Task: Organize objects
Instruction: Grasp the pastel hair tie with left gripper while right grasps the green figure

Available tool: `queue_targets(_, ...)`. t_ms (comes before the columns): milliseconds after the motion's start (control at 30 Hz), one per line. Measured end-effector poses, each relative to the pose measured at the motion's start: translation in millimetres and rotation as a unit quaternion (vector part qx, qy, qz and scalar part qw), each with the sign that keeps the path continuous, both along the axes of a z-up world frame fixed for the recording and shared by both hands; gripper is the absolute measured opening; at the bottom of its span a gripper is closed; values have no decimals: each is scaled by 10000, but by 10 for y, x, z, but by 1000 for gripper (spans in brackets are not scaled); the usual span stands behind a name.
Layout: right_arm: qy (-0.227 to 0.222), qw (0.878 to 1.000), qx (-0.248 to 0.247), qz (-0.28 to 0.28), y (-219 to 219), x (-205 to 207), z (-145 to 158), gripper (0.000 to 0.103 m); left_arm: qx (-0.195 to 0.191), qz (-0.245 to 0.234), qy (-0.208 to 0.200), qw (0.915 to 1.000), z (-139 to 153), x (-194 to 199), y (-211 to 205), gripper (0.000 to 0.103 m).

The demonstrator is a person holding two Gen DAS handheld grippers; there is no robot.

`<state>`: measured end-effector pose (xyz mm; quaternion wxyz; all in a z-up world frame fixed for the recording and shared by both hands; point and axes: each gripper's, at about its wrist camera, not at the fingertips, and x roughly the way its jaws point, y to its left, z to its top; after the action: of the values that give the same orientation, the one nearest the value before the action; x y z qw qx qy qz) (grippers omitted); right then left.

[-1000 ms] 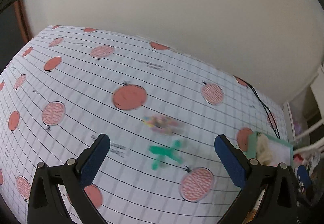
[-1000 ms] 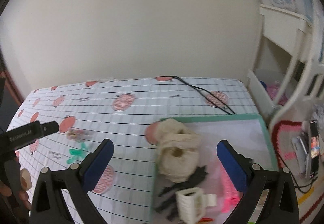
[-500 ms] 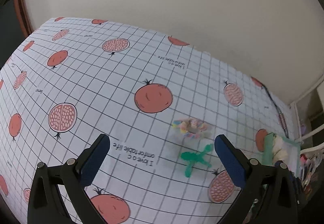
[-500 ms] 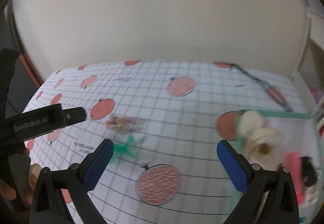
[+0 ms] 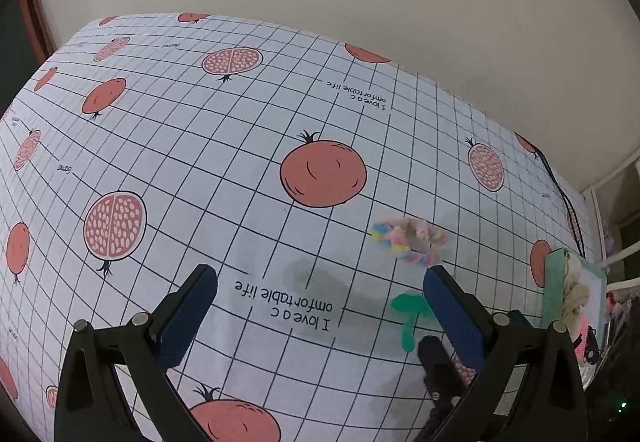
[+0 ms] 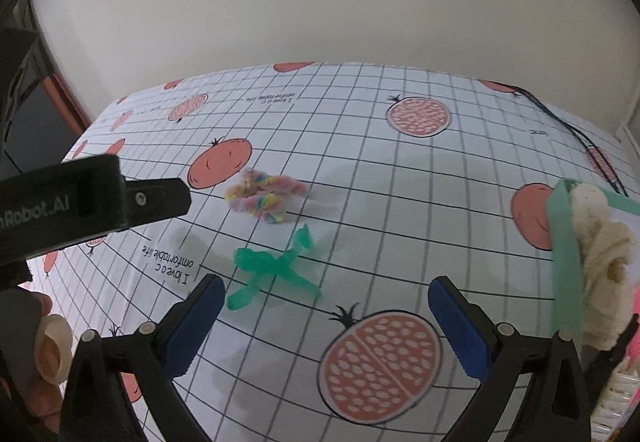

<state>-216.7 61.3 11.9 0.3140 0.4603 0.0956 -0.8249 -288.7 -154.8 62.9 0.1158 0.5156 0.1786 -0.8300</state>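
Surface: white grid-print tablecloth with red pomegranates (image 6: 360,162), covering the whole table up to a plain pale wall.
Loose items: two small hair accessories lie on the cloth, left of centre in the right wrist view.
Item one: green translucent plastic hair clip (image 6: 272,270), flat on the cloth, nearer of the two; a little blurred.
Item two: pastel multicoloured fluffy scrunchie (image 6: 262,196), just beyond the clip, close to it but apart.
Container: green-rimmed tray (image 6: 562,254) at the right edge of the table, already holding a cream knitted scrunchie (image 6: 600,262) and other pink and white pieces, too cropped to name.
Left gripper (image 5: 320,306): blue-padded jaws wide apart, nothing between them; low over the cloth, with the printed words between the fingers and the green clip (image 5: 408,312) beside its right finger.
Right gripper (image 6: 324,316): jaws wide apart, empty; the clip sits just ahead of its left finger, the tray to its right.
Hand: a person's hand (image 6: 28,342) shows at the far left edge, behind the left tool's black body.
Step in hand: likely the approach to pick up the green clip; neither item grasped yet.
Next move calls for: centring one set of jaws over the clip, going low to the cloth, closing on its thin body without snagging fabric, then carrying it right to the tray.
Watch: the clip is flat and slender, so it could slip or skid.
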Motion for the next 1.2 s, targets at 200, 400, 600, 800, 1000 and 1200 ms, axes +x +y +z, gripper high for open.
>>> queue_targets(200, 50, 9997, 168, 185, -160, 42, -113, 103, 14, -97, -46, 9999, -53, -37, -22, 103)
queue_targets(400, 249, 9990, 348, 152, -213, 9, -175, 100, -18, -242, -55, 9997, -90, -74, 11, 103)
queue_targets(600, 441, 9980, 434, 104, -202, 4, -179, 97, -43, -412, -42, 9991, -132, -118, 83, 102)
queue_targets(800, 513, 9978, 415, 4, -129, -29, -162, 88, -58, -586, -54, 9983, -202, -217, 162, 102)
queue_targets(1000, 509, 9979, 376, -110, -86, -100, -121, 77, 67, -768, -7, 9970, -254, -338, 279, 102)
queue_targets(1200, 517, 9980, 339, -145, -61, -107, -109, 68, 101, -882, -79, 9960, -329, -430, 339, 83)
